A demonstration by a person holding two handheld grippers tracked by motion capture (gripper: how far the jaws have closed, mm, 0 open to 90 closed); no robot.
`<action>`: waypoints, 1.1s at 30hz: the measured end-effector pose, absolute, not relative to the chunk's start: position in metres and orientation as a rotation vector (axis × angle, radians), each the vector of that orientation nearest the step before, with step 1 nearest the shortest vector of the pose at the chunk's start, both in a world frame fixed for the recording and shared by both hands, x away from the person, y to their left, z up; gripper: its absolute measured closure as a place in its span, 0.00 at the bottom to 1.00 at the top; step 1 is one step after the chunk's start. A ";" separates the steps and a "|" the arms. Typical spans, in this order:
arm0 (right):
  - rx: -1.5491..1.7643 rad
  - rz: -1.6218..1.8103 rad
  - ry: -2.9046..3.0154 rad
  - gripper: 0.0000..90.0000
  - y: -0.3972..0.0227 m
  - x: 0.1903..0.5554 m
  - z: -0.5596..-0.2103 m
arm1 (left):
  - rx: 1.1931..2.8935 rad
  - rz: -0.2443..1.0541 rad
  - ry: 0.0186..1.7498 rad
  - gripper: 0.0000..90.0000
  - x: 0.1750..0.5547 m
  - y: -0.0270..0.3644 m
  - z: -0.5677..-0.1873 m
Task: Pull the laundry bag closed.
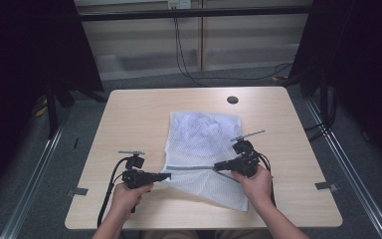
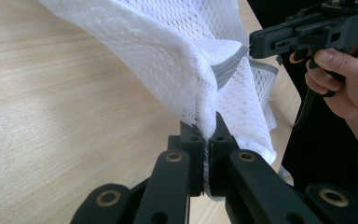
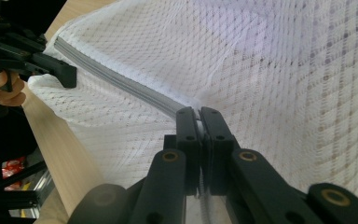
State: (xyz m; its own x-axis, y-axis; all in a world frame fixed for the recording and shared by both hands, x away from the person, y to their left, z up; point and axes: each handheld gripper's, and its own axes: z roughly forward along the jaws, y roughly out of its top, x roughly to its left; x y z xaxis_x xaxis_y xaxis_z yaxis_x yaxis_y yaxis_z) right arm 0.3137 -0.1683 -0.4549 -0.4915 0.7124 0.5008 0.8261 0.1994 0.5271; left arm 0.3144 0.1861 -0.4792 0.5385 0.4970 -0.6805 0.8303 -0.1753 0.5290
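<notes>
Both tongs are clamped tight on the white mesh laundry bag lying mid-tabletop: left tongs pinch its near-left edge, right tongs grip the grey zipper. No readable writing anywhere.

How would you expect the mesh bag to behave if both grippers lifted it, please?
Probably floppy: the mesh bag already drapes and creases where it is pinched. Likely light, since the weave is thin and see-through. The grey zipper looks a bit firmer, so it may hold a line.
</notes>
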 end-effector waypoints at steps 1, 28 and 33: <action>-1.497 -1.170 -2.315 0.97 -0.169 0.314 -0.455 | 1.837 -0.442 1.089 0.99 0.315 0.186 -0.479; -1.525 -1.172 -2.322 0.97 -0.182 0.312 -0.457 | 1.827 -0.447 1.094 0.99 0.313 0.188 -0.478; -1.533 -1.167 -2.328 0.97 -0.182 0.312 -0.457 | 1.826 -0.450 1.098 0.99 0.313 0.187 -0.478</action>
State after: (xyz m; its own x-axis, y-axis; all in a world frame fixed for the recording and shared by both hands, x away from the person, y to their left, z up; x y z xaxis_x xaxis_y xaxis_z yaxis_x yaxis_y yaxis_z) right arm 0.3120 -0.1825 -0.4568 -0.4800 0.7328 0.4822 0.8248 0.1899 0.5325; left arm 0.3127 0.1872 -0.4781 0.5342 0.4941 -0.6859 0.8333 -0.1712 0.5256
